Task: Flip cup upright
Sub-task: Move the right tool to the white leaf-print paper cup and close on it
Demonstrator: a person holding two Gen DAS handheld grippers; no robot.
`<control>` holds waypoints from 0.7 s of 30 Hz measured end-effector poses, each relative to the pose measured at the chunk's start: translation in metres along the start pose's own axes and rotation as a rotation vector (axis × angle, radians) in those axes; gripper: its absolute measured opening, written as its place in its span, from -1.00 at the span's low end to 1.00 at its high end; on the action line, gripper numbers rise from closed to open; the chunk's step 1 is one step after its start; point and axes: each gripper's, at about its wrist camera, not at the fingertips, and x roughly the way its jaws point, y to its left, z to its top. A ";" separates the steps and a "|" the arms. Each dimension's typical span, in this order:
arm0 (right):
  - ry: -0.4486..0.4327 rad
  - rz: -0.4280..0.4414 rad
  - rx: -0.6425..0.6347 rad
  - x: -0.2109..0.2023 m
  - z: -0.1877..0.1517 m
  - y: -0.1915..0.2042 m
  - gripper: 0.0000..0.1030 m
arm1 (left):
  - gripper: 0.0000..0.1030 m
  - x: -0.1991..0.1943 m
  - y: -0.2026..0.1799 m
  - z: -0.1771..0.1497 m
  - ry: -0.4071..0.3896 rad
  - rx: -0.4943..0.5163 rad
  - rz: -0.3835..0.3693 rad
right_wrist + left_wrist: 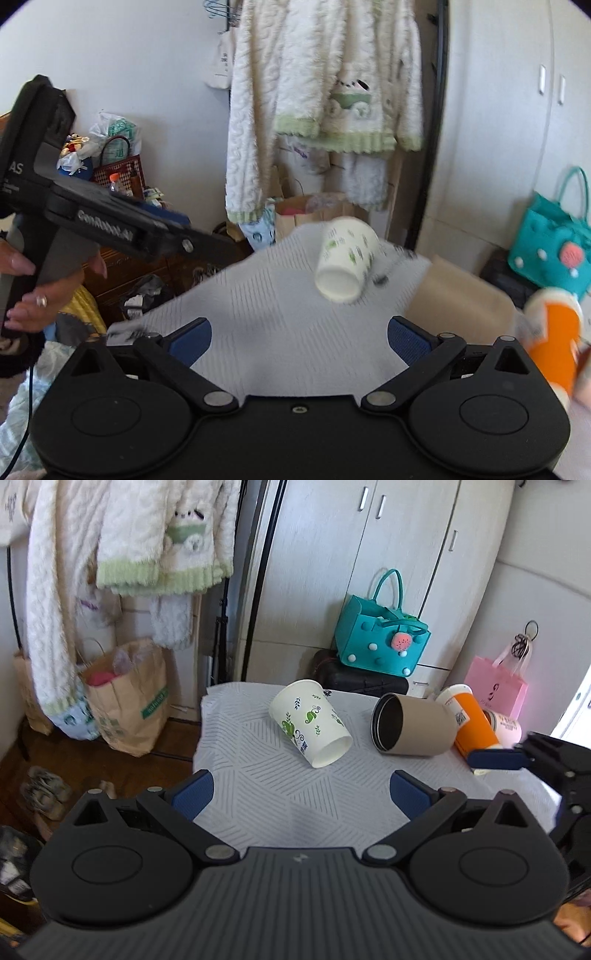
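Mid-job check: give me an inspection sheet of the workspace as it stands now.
Surface: table under a white patterned cloth.
Job's things: leaf-print paper cup on its side; brown cup, orange cup and pink cup also lying down.
Clutter: nothing seen.
Grippers: left gripper open, empty; right gripper open, empty.
Cables: black cable below the hand.
Surroundings: teal bag, hanging sweater, wardrobe.
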 end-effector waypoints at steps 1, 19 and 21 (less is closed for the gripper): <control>-0.004 -0.001 -0.014 0.007 0.003 0.000 0.99 | 1.00 0.006 0.004 0.002 0.003 -0.012 -0.012; 0.051 -0.148 -0.233 0.134 0.026 -0.002 0.66 | 1.00 0.073 0.045 0.015 0.001 -0.122 -0.060; 0.051 -0.166 -0.246 0.138 0.027 -0.003 0.61 | 1.00 0.075 0.047 0.015 0.001 -0.124 -0.065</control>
